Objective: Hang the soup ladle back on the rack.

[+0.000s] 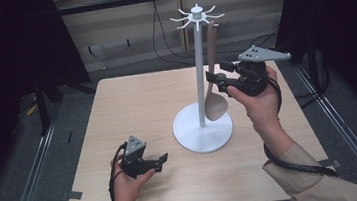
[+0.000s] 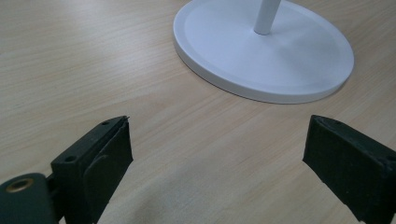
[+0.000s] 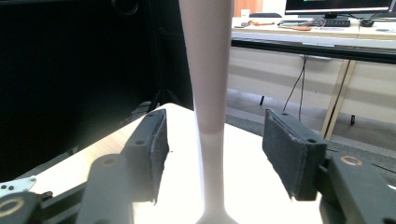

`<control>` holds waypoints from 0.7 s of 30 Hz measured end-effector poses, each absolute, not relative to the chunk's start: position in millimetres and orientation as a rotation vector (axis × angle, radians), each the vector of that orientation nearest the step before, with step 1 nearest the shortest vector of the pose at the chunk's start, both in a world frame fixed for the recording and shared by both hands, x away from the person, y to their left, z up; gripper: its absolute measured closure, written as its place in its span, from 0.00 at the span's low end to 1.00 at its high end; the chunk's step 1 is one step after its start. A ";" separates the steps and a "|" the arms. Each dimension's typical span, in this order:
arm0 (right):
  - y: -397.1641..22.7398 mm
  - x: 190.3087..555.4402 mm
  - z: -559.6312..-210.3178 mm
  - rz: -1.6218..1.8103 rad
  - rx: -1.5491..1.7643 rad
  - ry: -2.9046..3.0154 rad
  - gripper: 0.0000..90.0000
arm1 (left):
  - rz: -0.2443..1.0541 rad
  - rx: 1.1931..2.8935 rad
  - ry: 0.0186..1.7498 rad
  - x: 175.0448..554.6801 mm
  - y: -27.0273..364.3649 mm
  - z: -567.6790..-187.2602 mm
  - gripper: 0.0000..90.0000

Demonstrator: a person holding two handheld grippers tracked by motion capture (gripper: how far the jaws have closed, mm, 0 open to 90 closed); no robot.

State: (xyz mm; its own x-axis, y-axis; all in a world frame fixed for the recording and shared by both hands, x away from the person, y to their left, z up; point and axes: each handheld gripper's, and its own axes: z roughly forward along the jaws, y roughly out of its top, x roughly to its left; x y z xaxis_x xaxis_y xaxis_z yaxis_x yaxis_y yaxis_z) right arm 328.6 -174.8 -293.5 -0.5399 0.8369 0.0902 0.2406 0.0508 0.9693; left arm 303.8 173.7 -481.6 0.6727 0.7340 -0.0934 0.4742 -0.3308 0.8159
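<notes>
A white utensil stand [image 1: 200, 73] rises from a round base [image 1: 203, 128] on the wooden table [image 1: 137, 105], with a ring of hooks at its top. A pale brown spoon [image 1: 215, 104] hangs from one hook, bowl down, beside the pole. My right gripper [image 1: 216, 76] is raised at the spoon's handle. In the right gripper view the handle [image 3: 208, 70] runs up between the two pads [image 3: 289, 154] with a gap on each side, so the right gripper [image 3: 215, 121] is open. My left gripper [image 1: 160, 161] rests low near the table's front, open [image 2: 217, 126] with nothing in it, pointing at the base [image 2: 280, 60].
Black curtains close off both sides of the table. A desk with a monitor and cables [image 3: 327, 18] stands behind the table. Bare wood [image 2: 93, 70] stretches left of the stand's base. The right gripper's cable [image 1: 299, 165] trails over the forearm.
</notes>
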 end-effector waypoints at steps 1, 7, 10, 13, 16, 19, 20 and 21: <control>-175.2 328.5 -293.8 1.512 1.081 1.820 0.40 | 0.367 1.992 0.936 304.1 173.2 -481.7 0.09; -180.0 325.9 -296.9 1.502 1.078 1.826 0.29 | 0.363 1.992 0.935 304.8 171.3 -482.3 0.09; -183.0 324.5 -300.9 1.499 1.082 1.844 0.23 | 0.363 1.993 0.932 304.5 170.8 -482.2 0.09; -185.5 322.6 -304.9 1.490 1.082 1.847 0.21 | 0.367 1.993 0.930 304.2 171.1 -481.7 0.09; -187.5 321.1 -309.6 1.487 1.079 1.861 0.19 | 0.368 1.991 0.932 304.2 171.7 -481.3 0.09; -190.0 319.9 -314.6 1.476 1.086 1.872 0.18 | 0.369 1.989 0.936 304.4 172.3 -481.1 0.09; -191.2 319.6 -316.8 1.476 1.088 1.879 0.17 | 0.371 1.989 0.937 304.4 172.4 -481.0 0.08; -192.2 319.0 -318.5 1.472 1.092 1.885 0.16 | 0.370 1.989 0.936 304.4 172.4 -481.0 0.08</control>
